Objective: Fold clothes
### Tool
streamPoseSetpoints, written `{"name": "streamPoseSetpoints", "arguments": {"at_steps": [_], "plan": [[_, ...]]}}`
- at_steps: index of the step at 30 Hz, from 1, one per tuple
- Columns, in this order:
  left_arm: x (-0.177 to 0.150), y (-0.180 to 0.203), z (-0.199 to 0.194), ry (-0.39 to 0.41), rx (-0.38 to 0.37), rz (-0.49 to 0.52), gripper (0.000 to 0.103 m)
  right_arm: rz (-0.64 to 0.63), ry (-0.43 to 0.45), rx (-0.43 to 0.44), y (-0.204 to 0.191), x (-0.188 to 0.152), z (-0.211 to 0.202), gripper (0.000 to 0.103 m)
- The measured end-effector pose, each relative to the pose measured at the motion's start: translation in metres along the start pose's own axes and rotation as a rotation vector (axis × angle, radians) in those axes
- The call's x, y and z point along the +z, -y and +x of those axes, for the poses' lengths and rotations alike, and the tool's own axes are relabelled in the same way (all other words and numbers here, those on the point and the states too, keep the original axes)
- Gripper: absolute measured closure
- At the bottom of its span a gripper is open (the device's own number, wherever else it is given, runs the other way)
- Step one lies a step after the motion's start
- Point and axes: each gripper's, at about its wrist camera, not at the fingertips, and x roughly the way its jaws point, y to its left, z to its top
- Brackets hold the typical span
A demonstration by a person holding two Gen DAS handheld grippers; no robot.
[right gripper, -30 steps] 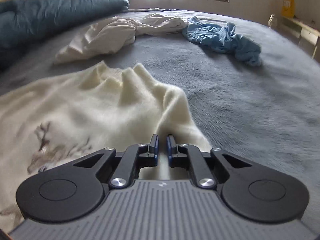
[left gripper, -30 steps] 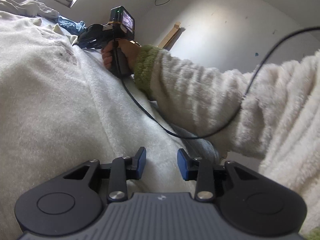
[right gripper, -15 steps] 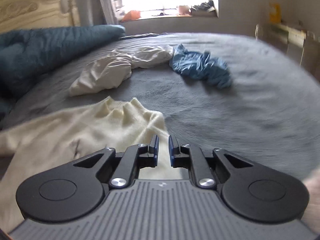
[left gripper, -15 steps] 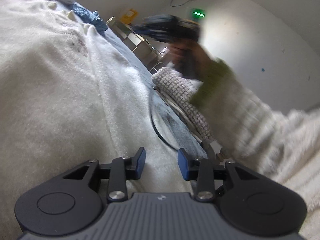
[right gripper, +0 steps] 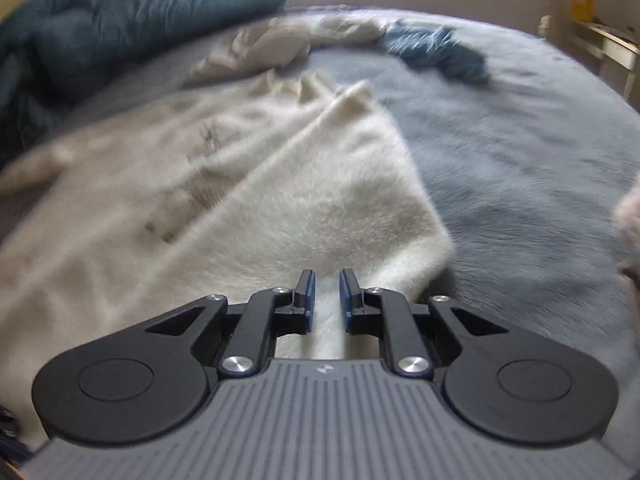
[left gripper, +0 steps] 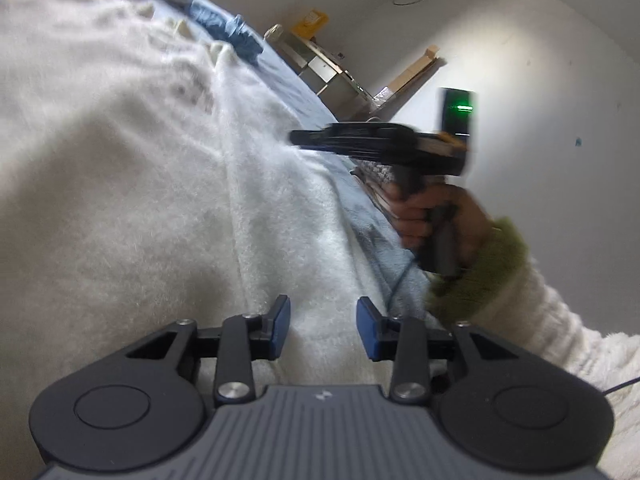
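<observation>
Sweater: my cream fuzzy sweater (right gripper: 224, 200) lies spread on the grey bed cover (right gripper: 520, 152), one side turned in over the body so a long fold edge runs away from me; a faint dark print shows on its front.
Left gripper: my left gripper (left gripper: 323, 326) hovers low above the sweater's near part, jaws parted and opening wider, pads pressing on nothing.
Right gripper: my right gripper (right gripper: 325, 294) sits just over the folded flap, near its right corner; its jaws stand a narrow gap apart and are opening, with only fuzzy cloth seen beyond the gap and nothing pinched.
Right hand: from the left wrist view my right hand (left gripper: 432, 216) grips the handle, fleece sleeve with a green cuff (left gripper: 488, 272) behind it.
Other clothes: a crumpled cream garment (right gripper: 280, 40) and a blue garment (right gripper: 440, 48) lie farther up the bed, touching each other.
Bedding: a dark teal duvet (right gripper: 120, 28) is bunched along the far left.
</observation>
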Motion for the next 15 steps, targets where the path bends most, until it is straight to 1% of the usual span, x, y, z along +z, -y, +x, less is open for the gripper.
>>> {"name": "streamPoseSetpoints", "arguments": {"at_steps": [2, 5, 8, 9, 11, 12, 14, 15], "plan": [[-0.004, 0.005, -0.002, -0.001, 0.026, 0.032, 0.061, 0.001, 0.058, 0.076, -0.008, -0.01, -0.035, 0.089], [-0.009, 0.004, 0.001, 0.007, 0.04, 0.026, 0.062, -0.06, 0.056, 0.133, -0.029, -0.042, -0.066, 0.088], [-0.011, 0.003, 0.003, 0.009, 0.041, 0.027, 0.063, -0.133, -0.072, 0.098, -0.045, -0.083, -0.05, 0.087], [-0.012, 0.005, -0.001, 0.007, 0.048, 0.021, 0.065, -0.16, -0.039, 0.071, -0.049, -0.093, -0.051, 0.087], [-0.011, 0.008, -0.007, 0.013, 0.058, 0.01, 0.065, -0.177, -0.019, 0.024, -0.061, -0.091, -0.068, 0.085], [-0.011, 0.009, -0.011, 0.021, 0.059, 0.009, 0.063, -0.169, 0.003, 0.028, -0.067, -0.089, -0.08, 0.085], [-0.017, 0.01, -0.02, 0.033, 0.062, 0.013, 0.062, -0.168, 0.058, 0.094, -0.077, -0.092, -0.108, 0.084], [-0.02, 0.008, -0.022, 0.034, 0.065, 0.007, 0.062, -0.173, 0.054, 0.116, -0.082, -0.097, -0.112, 0.084]]}}
